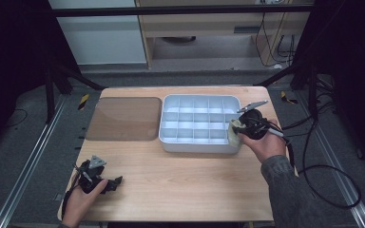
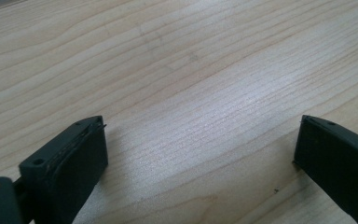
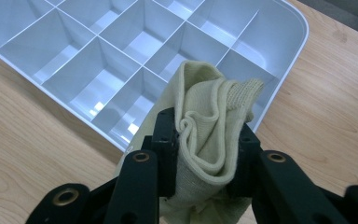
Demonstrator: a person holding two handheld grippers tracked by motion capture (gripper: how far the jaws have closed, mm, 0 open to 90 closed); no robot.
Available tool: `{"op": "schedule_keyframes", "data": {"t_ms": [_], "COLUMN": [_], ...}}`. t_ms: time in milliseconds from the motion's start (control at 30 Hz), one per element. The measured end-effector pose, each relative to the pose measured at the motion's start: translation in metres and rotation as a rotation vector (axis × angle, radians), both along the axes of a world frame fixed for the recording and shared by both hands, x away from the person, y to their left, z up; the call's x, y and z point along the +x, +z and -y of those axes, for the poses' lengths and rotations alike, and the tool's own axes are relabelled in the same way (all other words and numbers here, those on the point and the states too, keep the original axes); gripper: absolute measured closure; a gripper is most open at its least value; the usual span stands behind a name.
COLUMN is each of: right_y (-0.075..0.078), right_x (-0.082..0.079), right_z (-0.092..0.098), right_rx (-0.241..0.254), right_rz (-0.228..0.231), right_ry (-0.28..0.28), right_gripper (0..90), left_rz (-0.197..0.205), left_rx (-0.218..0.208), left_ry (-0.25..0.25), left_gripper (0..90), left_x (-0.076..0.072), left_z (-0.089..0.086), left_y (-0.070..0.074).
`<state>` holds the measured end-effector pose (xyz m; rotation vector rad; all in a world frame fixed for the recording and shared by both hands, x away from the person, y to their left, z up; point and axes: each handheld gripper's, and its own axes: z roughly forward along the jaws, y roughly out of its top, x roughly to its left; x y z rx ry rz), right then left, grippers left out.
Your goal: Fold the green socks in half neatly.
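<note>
The right claw [image 3: 205, 154] is clamped on a bunched pale yellow knitted cloth [image 3: 205, 116], its two black jaws pressing the fabric from both sides so that folds and a ribbed hem stand up between them. In the high view this claw [image 1: 240, 130] holds the cloth [image 1: 234, 134] at the near right corner of the white compartment tray [image 1: 171, 142], over its rim; in the right gripper view the fabric hangs above the corner compartment of the tray [image 3: 289, 51]. The left claw [image 2: 200, 144] stands wide open with nothing in it, bare wood showing between its jaws; it rests low on the tabletop [image 1: 180, 175] at the near left corner [image 1: 111, 183], well apart from the tray. A brownish translucent lid [image 1: 123, 118] lies flat just beside the tray's left side
</note>
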<state>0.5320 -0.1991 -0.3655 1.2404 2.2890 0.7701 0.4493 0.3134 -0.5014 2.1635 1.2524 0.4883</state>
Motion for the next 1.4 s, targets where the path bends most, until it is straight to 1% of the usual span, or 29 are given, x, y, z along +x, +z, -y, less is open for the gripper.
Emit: {"op": "schedule_keyframes", "data": {"t_ms": [233, 333, 433, 600, 800, 1067, 1200, 1300, 1400], "right_y": [-0.002, -0.002, -0.003, -0.002, 0.000, 0.006, 0.002, -0.001, -0.003], "right_x": [0.006, 0.007, 0.008, 0.007, 0.006, 0.013, 0.018, 0.019, 0.020], "right_z": [0.001, 0.001, 0.002, 0.001, 0.002, -0.001, -0.001, -0.003, -0.007], "right_rx": [-0.014, -0.004, -0.013, -0.012, -0.012, -0.049, -0.062, -0.081, -0.083], "right_rz": [-0.007, -0.008, -0.013, -0.009, -0.005, 0.003, -0.005, -0.003, -0.006], "right_ry": [-0.010, -0.010, -0.010, -0.007, -0.014, -0.010, -0.008, -0.004, 0.001], "right_gripper": [69.6, 69.6, 69.6, 69.6, 69.5, 69.5, 69.5, 69.5, 69.5], "left_rz": [0.021, 0.044, 0.053, 0.067, 0.073, 0.074, 0.071, 0.071, 0.071], "left_rx": [-0.012, -0.027, -0.032, -0.043, -0.044, -0.043, -0.039, -0.039, -0.039], "left_ry": [0.000, 0.006, 0.006, 0.011, 0.009, 0.010, 0.008, 0.009, 0.010], "left_gripper": [0.0, 0.0, 0.0, 0.0, 0.0, 0.0, 0.0, 0.0, 0.0], "left_x": [0.000, 0.000, 0.000, -0.001, 0.000, 0.000, 0.000, 0.000, 0.000], "left_z": [0.000, 0.000, 0.000, 0.000, 0.000, 0.000, 0.001, 0.001, 0.001], "left_y": [-0.003, -0.005, -0.005, -0.007, -0.007, -0.007, -0.007, -0.007, -0.007]}}
